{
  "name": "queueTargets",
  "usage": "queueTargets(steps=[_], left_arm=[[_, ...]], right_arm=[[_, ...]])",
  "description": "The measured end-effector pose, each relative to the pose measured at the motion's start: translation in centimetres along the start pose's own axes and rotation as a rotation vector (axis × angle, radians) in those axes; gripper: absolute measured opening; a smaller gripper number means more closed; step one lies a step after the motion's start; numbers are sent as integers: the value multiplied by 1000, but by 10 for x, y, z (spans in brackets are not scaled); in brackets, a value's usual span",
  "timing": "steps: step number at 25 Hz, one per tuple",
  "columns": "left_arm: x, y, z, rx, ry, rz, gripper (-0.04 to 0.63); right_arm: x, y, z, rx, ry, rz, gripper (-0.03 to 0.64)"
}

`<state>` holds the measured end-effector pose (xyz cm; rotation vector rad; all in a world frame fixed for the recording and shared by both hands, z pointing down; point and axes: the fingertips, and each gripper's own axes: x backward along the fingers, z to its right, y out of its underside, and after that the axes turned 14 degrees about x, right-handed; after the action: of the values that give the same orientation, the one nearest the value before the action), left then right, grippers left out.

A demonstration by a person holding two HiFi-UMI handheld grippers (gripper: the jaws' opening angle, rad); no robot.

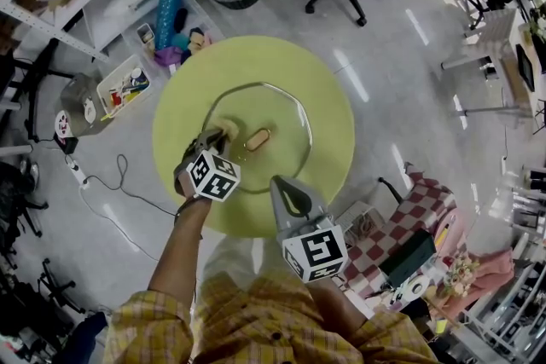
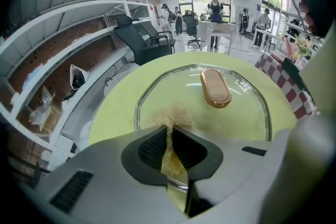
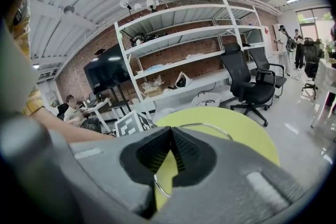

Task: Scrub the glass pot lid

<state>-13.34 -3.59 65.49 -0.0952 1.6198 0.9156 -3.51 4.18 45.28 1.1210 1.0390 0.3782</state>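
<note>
Scrubbing under way: lid [image 1: 277, 111] lies flat mid-table [image 1: 183, 94].
Left gripper [image 2: 169, 132] is clamped on scrubber [image 2: 171, 114], set on near-left glass; right gripper [image 3: 170, 132] is closed on nothing, by near rim. Next, strokes toward the handle [image 2: 215, 87] are likely needed.

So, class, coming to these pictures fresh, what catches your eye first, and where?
A round yellow-green table fills the middle of the head view, a large glass pot lid lying flat on it with a coppery handle at its centre. The left gripper is shut on a tan scrubber at the lid's left part; the right gripper, shut and empty, is by its near rim.
</note>
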Motion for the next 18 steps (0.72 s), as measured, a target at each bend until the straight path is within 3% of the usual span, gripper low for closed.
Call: queueTargets(steps=[10, 18], left_arm=[[8, 8, 26, -44, -13, 21, 37], [15, 17, 41, 0, -5, 14, 37]], right_arm=[[15, -2, -2, 11, 6, 15, -2], [25, -1, -5, 16, 2, 21, -2]])
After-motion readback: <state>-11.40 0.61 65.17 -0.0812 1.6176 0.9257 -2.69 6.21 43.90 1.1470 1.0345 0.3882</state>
